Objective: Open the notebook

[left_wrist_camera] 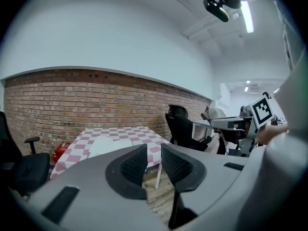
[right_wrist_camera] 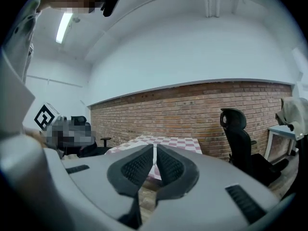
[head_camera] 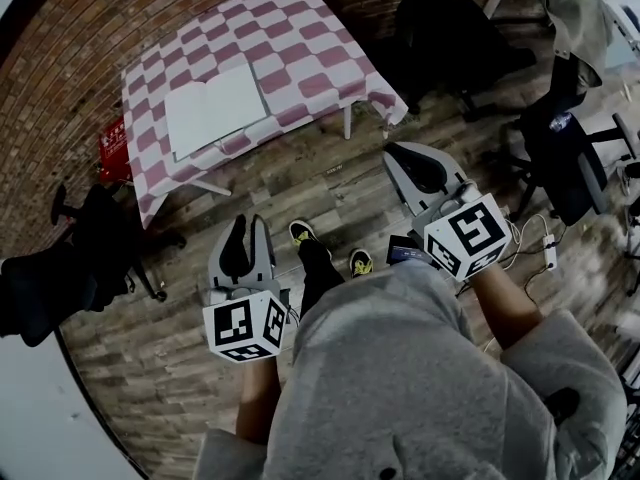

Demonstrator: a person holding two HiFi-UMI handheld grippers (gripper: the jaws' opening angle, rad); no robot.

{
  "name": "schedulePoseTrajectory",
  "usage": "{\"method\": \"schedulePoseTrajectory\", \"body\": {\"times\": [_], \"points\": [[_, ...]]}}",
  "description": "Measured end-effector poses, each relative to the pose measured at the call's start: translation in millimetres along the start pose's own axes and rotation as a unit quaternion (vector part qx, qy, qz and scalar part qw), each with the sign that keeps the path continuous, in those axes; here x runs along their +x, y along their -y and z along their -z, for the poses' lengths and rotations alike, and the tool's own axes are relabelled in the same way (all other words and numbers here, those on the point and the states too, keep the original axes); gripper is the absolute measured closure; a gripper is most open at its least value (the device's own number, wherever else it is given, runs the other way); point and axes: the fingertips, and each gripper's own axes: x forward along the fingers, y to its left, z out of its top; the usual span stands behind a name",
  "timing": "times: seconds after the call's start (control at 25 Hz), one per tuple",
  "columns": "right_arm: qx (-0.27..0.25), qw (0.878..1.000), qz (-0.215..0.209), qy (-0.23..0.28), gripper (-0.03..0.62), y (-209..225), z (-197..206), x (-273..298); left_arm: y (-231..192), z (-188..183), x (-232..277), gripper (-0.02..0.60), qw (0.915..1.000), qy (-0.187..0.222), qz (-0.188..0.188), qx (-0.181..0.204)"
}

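Looking steeply down from the head view, a counter point(head_camera: 300, 38) draped in a pink-and-white checked cloth stands in the upper middle of the frame, against a brick wall point(head_camera: 90, 28). The notebook point(head_camera: 215, 108) lies on the counter's left half, already open, its white pages facing up. A red object point(head_camera: 112, 148), too small to identify, sits on the floor at the counter's left edge. The person stands on a wood floor point(head_camera: 330, 183), well apart from the counter, in a grey sweater point(head_camera: 400, 368), shoes point(head_camera: 303, 232) visible in the centre. The left gripper point(head_camera: 248, 226) is at lower left of centre; the right gripper point(head_camera: 405, 160) is right of centre, higher in the frame. Both point roughly toward the counter and neither is near the notebook. In the left gripper view the jaws stand released, a clear gap between them and nothing in it; the counter point(left_wrist_camera: 120, 131) and notebook point(left_wrist_camera: 108, 146) show beyond them. In the right gripper view the jaws are clenched to a thin slit, grasping nothing, with the counter point(right_wrist_camera: 178, 141) far behind. Black office chairs point(head_camera: 440, 28) stand at the upper right and at the left edge.
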Motion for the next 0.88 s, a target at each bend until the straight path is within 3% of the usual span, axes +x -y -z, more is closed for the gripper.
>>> {"method": "schedulePoseTrajectory", "body": {"times": [0.24, 0.36, 0.88], "points": [[0.019, 1.000, 0.015, 0.006, 0.553, 9.7, 9.7, -13.0, 7.6, -9.5, -4.1, 0.568, 0.9980, 0.023, -0.041, 0.043], [0.026, 1.000, 0.013, 0.010, 0.553, 9.4, 9.9, -13.5, 8.5, -12.7, -2.7, 0.571, 0.9970, 0.026, -0.050, 0.052], [0.031, 0.999, -0.002, 0.007, 0.553, 8.2, 16.1, 5.2, 3.3, -6.6, 3.3, 0.571, 0.9981, 0.010, -0.053, 0.032]]}}
